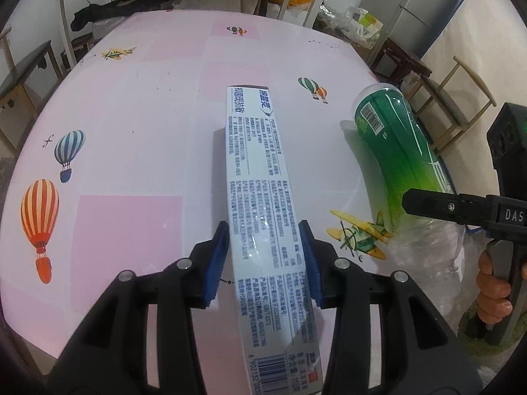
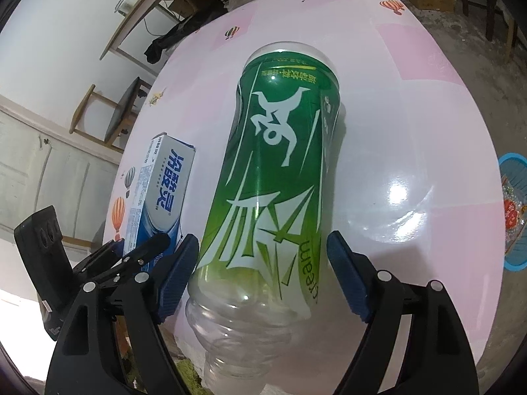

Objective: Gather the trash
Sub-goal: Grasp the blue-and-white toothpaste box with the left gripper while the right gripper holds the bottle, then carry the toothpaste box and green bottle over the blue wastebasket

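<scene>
Between the blue pads of the left claw [image 1: 266, 260] sits the toothpaste box [image 1: 260, 204], a long white carton with blue print; both pads press its long sides, so this claw is closed on the box, which projects forward over the pink desk [image 1: 131, 115] toward its far edge. The right claw [image 2: 263, 275] stands wide around the lower body of the green bottle [image 2: 276, 177], which lies on its side on the desk, neck toward the near edge. The left pad sits at the bottle wall; the right pad stands clear of it, so no grip is made here. Box and bottle lie side by side, near each other, close to the near edge. A blue basket [image 2: 513, 214] shows beyond the right edge of the desk and probably serves as the bin, though this cannot be confirmed. Step in hand, as judged: pickup of both items, box secured, bottle not yet. The next move calls for closing the right claw squarely across the bottle body, with care that the thin, smooth, round wall may dent or slip, then lifting both clear.
</scene>
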Demonstrator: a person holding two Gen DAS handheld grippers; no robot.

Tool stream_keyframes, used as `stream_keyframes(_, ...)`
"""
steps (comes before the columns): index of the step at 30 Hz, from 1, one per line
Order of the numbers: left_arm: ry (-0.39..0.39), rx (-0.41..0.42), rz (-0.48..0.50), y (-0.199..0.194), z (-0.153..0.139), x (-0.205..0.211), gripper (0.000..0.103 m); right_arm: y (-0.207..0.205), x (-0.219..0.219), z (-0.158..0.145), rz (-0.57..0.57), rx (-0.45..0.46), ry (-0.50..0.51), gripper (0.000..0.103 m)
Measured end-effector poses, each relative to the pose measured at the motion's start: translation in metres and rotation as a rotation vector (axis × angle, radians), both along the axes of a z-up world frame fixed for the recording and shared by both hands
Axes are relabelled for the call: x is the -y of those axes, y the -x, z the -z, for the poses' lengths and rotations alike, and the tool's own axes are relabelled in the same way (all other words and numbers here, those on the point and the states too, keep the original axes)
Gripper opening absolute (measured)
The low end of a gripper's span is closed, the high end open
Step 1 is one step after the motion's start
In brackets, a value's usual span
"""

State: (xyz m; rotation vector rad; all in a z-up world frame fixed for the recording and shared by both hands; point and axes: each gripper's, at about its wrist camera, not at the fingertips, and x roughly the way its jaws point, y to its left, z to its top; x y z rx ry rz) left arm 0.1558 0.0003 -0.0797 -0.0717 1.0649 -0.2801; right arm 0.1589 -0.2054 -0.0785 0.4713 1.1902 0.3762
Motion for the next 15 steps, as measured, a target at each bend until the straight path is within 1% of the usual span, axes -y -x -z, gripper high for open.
stream_keyframes(4, -0.033, 0.013, -0.004, 0.0012, -0.0005, 0.0026, 0.037, 0.0022, 0.0001, 0.0005, -0.002, 0.008, 0.005, 0.077)
stream_keyframes(6, -0.046, 0.020, -0.008, 0.0020, -0.0011, 0.0032, 0.034, 0.0018, -0.0007, 0.0011, -0.010, 0.002, -0.010, 0.072)
stream_keyframes(8, -0.045, 0.024, -0.011, 0.0034, -0.0019, 0.0029, 0.033, 0.0012, -0.0011, 0.0016, -0.013, -0.005, -0.020, 0.070)
stream_keyframes(11, -0.059, 0.033, -0.013, 0.0063, -0.0032, 0.0044, 0.031, 0.0015, -0.0017, 0.0004, -0.017, 0.001, -0.006, 0.069)
stream_keyframes(15, -0.064, 0.042, -0.010, 0.0091, -0.0049, 0.0045, 0.031, 0.0026, -0.0006, 0.0001, -0.016, 0.003, -0.004, 0.069)
